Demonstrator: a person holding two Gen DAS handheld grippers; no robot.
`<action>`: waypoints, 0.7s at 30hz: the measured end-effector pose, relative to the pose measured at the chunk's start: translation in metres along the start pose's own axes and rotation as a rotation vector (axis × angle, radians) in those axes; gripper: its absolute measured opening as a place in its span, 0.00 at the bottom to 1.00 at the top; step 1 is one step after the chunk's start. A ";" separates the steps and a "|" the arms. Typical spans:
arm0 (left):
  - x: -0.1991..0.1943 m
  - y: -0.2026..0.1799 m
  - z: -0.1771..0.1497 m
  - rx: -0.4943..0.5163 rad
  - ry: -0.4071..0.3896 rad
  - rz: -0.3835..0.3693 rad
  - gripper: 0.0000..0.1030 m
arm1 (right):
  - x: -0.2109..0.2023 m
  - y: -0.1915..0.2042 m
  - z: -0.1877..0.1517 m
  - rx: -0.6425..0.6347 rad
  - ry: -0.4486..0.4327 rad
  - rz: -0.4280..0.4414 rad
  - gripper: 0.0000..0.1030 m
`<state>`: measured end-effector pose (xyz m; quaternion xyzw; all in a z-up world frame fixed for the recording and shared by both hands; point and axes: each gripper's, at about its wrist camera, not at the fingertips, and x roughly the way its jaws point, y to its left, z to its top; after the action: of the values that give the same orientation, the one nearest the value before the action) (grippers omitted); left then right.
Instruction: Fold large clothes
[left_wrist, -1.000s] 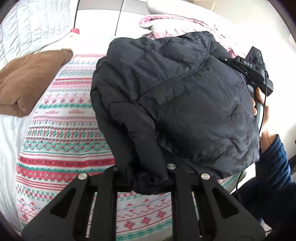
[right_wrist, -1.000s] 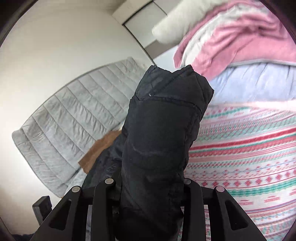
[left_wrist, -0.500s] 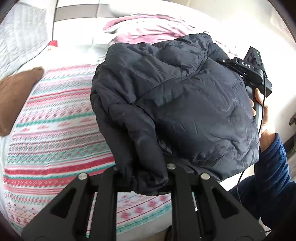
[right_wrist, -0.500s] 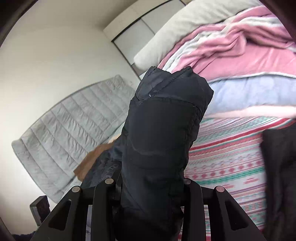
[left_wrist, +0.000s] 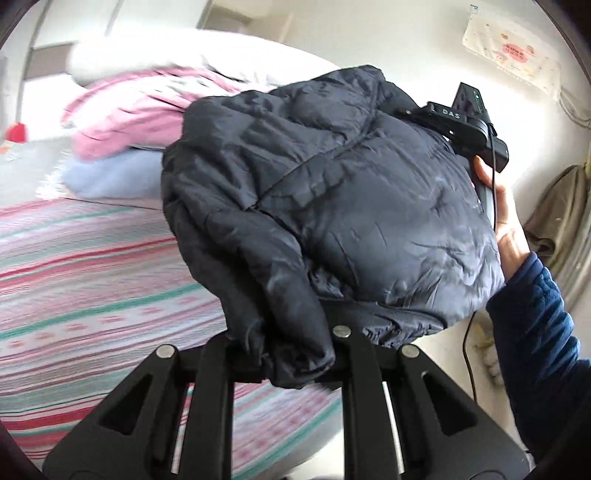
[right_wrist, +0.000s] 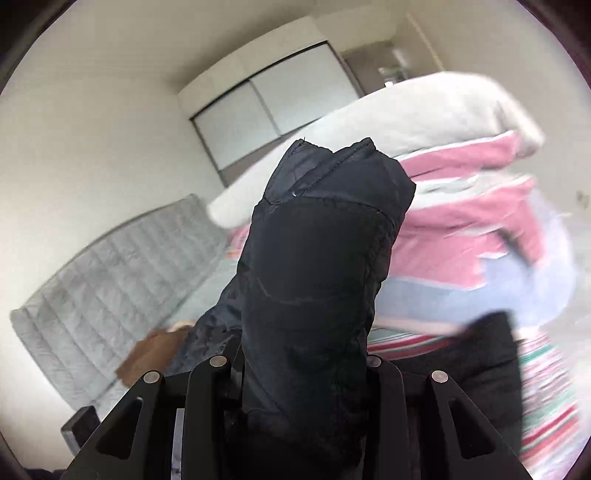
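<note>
A dark navy puffer jacket (left_wrist: 351, 206) hangs bunched in the air above the bed, held between both grippers. My left gripper (left_wrist: 284, 354) is shut on a fold of its lower edge. My right gripper (right_wrist: 295, 373) is shut on another thick fold of the jacket (right_wrist: 317, 277), which fills the middle of the right wrist view. In the left wrist view the right gripper's body (left_wrist: 465, 125) and the hand holding it show at the jacket's far right side.
The bed carries a striped red, green and white cover (left_wrist: 92, 280). A pile of pink and pale blue bedding (left_wrist: 129, 122) with a white pillow (right_wrist: 406, 118) lies at its far end. A grey quilted mattress (right_wrist: 110, 280) leans on the wall. A brown cushion (right_wrist: 151, 350) lies below it.
Both grippers have swung with the jacket toward the pile of pink bedding and the pillow. The brown cushion has left the left wrist view. The grips have not changed.
</note>
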<state>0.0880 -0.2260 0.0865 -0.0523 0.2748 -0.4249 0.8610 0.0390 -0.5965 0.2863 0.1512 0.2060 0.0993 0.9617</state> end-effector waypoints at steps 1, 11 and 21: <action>0.019 -0.009 0.005 -0.021 0.027 -0.031 0.16 | -0.007 -0.015 0.006 -0.009 0.010 -0.031 0.33; 0.133 -0.080 -0.031 -0.025 0.247 -0.065 0.16 | 0.020 -0.153 -0.019 -0.061 0.246 -0.181 0.33; 0.160 -0.093 -0.064 0.019 0.273 -0.036 0.19 | 0.086 -0.251 -0.081 0.037 0.380 -0.258 0.62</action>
<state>0.0673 -0.3972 -0.0057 0.0091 0.3841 -0.4461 0.8083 0.1136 -0.7888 0.1009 0.1198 0.4028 -0.0017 0.9074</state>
